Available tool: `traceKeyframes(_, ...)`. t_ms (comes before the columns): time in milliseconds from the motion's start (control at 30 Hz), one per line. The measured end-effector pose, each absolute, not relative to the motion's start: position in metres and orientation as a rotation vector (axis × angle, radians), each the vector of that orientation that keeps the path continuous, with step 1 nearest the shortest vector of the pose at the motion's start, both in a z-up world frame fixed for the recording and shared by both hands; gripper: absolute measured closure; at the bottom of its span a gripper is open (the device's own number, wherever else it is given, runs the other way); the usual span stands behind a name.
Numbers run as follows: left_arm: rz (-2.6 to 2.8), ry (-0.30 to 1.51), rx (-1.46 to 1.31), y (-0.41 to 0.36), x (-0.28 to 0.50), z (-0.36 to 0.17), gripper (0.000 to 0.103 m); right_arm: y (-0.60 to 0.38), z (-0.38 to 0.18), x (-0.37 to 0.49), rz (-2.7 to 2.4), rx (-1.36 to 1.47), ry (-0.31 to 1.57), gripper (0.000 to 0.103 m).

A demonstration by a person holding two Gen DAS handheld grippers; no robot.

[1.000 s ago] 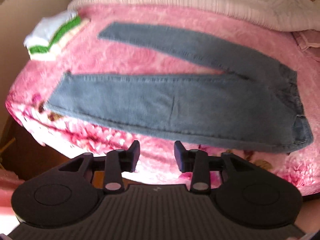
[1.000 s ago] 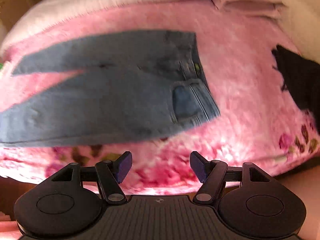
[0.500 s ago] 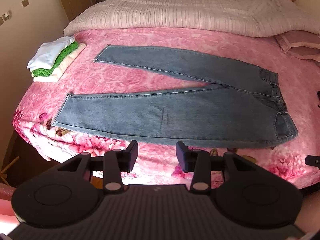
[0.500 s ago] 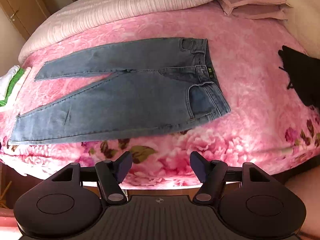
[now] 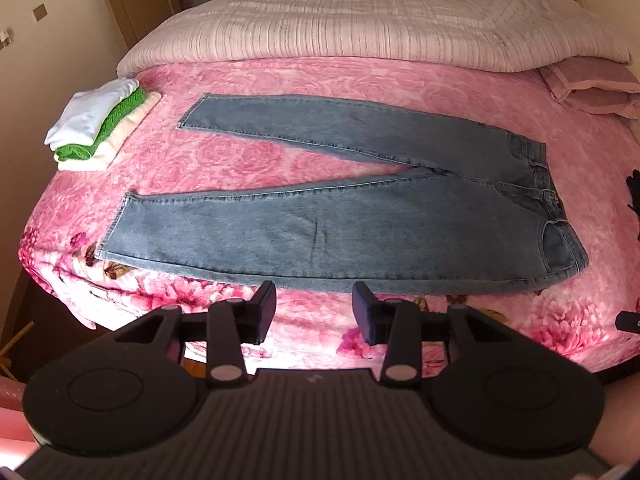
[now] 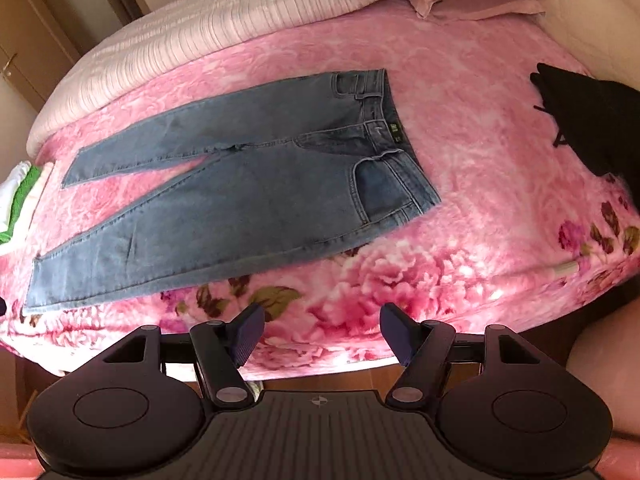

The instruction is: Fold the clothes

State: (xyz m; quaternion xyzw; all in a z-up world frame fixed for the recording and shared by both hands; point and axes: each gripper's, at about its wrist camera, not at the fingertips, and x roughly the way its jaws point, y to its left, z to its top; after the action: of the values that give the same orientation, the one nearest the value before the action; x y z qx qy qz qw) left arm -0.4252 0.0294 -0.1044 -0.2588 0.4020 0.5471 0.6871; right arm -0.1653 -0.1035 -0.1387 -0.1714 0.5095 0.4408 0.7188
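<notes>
bed: pink floral blanket (image 5: 248, 160)
jeans (image 5: 360, 216): flat, legs splayed, long axis along near bed edge
left gripper (image 5: 314, 312): agape, nearer hems
right gripper (image 6: 322, 334): agape, nearer waistband

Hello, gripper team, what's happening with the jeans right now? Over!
Left gripper open, empty. Right gripper open, empty. Blue denim jeans flat on pink floral blanket, legs spread, unfolded. Nothing in the way.

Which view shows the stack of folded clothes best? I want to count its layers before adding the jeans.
The left wrist view: the stack of folded clothes sits whole near the bed's far left corner, showing white, green and cream layers, beyond the jeans. The right wrist view catches only a cropped sliver of it at the left edge.
</notes>
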Motion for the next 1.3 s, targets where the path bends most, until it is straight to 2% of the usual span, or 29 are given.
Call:
traceKeyframes(467,1.261,0.943,-0.682,0.092,-0.469,-0.137,0.066,-0.073,-0.165,-0.14,0.889,-0.347,1.212,0.036)
traceKeyframes(967,1.124,1.011,-0.607,0.256,-0.457,-0.145,0.067,-0.003,-0.156,-0.11,0.686,-0.3,1.211,0.036)
traceKeyframes(1300,1.018,1.041,-0.657,0.297,-0.446,-0.171,0.067,0.008,-0.161,-0.105,0.549,-0.271,1.222,0.036)
